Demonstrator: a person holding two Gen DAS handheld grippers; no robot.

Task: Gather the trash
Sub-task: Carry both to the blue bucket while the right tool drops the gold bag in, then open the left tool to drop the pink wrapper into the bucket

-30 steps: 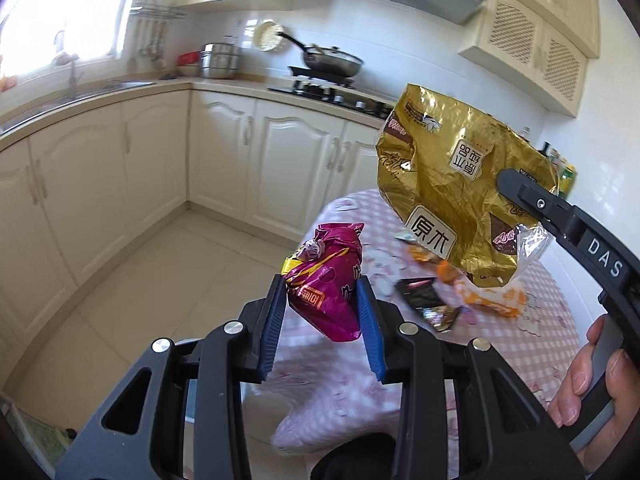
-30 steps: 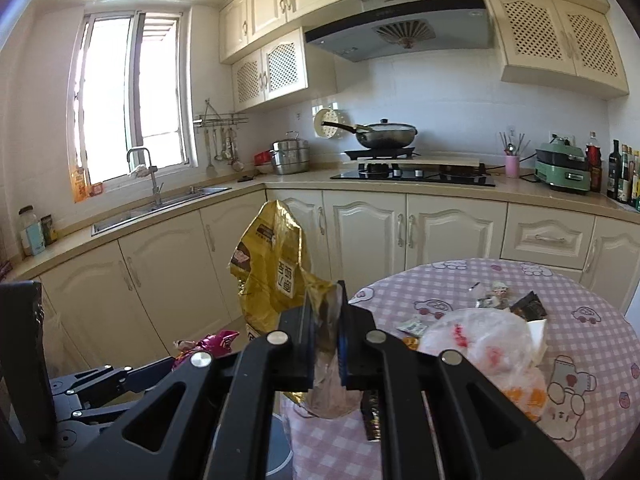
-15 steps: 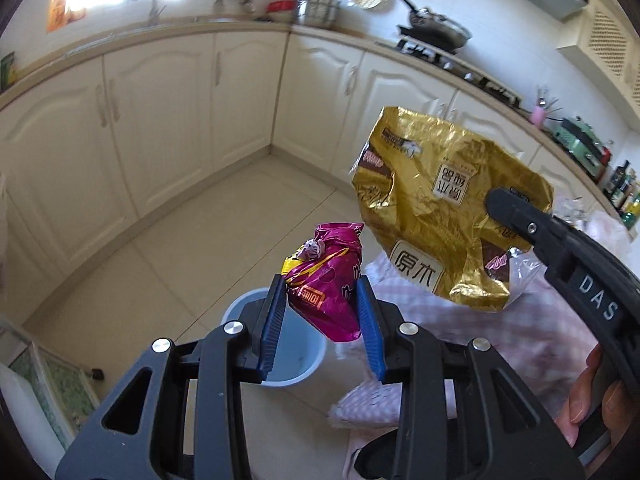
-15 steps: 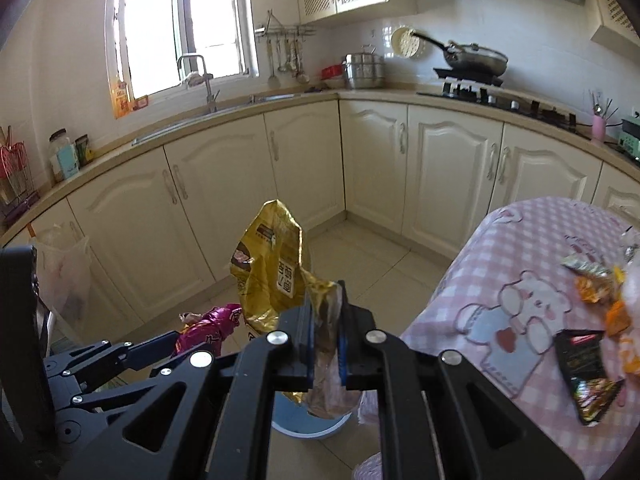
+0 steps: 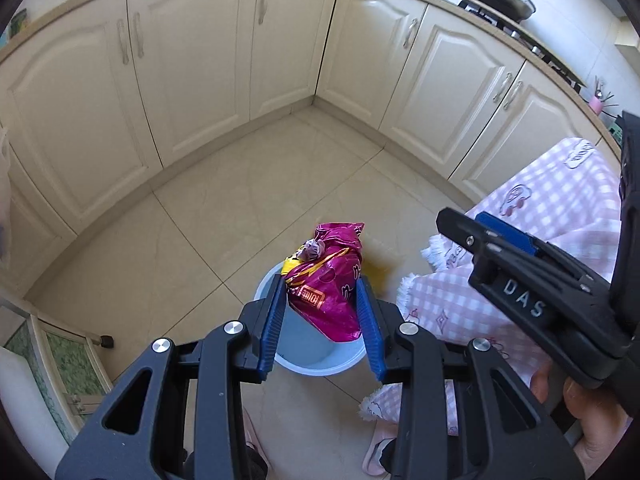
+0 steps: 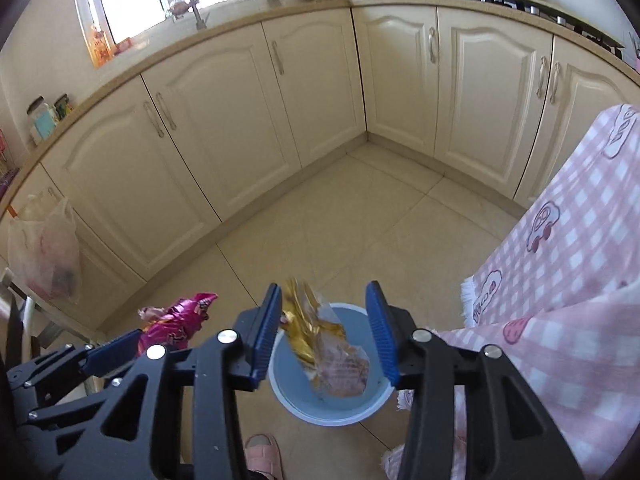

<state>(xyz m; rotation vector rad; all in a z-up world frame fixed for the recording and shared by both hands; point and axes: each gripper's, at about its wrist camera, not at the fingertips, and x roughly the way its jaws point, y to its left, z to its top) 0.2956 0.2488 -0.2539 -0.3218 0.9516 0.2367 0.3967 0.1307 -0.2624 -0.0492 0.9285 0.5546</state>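
Blue bin (image 6: 320, 404) stands on the tile floor beside the pink checked tablecloth (image 6: 568, 280). Gold bag (image 6: 316, 336) is loose between the right gripper (image 6: 326, 332) pads, long axis slanting down into the bin, lower end inside the rim; those jaws have just been opening and stand apart. Left gripper (image 5: 323, 312) is clamped on the magenta bag (image 5: 326, 280), long axis upright, top pointing away, held above the bin. Left view shows the gold bag only as a yellow blur; right view shows it clearly.
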